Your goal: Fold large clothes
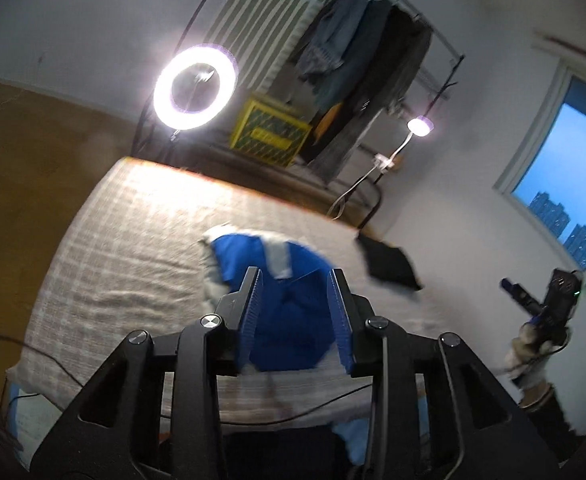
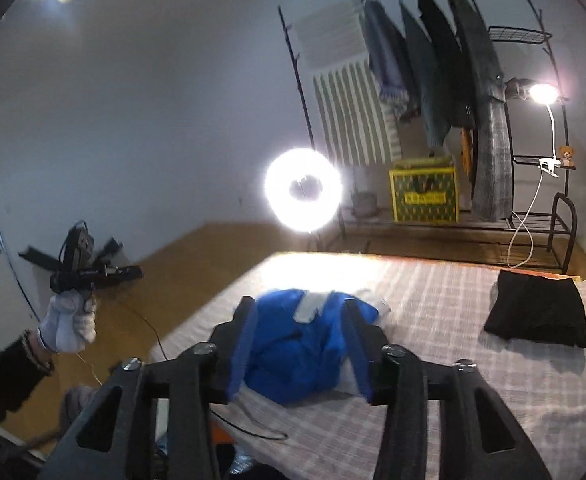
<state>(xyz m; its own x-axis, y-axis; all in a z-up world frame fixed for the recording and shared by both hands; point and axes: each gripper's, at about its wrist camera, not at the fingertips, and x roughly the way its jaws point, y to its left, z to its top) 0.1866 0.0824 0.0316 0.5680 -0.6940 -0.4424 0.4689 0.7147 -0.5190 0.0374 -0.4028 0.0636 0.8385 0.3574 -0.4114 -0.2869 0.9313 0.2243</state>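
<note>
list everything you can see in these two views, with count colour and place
garment: 1, blue and white, bundled mid-bed
folded garment: 1, black, far right of bed
bed cover: 1, pale checked, over bed
ring light: 1, white, lit, beyond bed
clip lamp: 1, white, lit, on rack
clothes rack: 1, black, against wall, dark clothes hanging
box: 1, yellow and green, under rack
window: 1, dusk blue, right wall
left gripper: open, empty
right gripper: open, empty

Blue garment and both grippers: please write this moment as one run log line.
left gripper: open, empty | right gripper: open, empty | blue garment: bunched on bed | black garment: folded, apart
</note>
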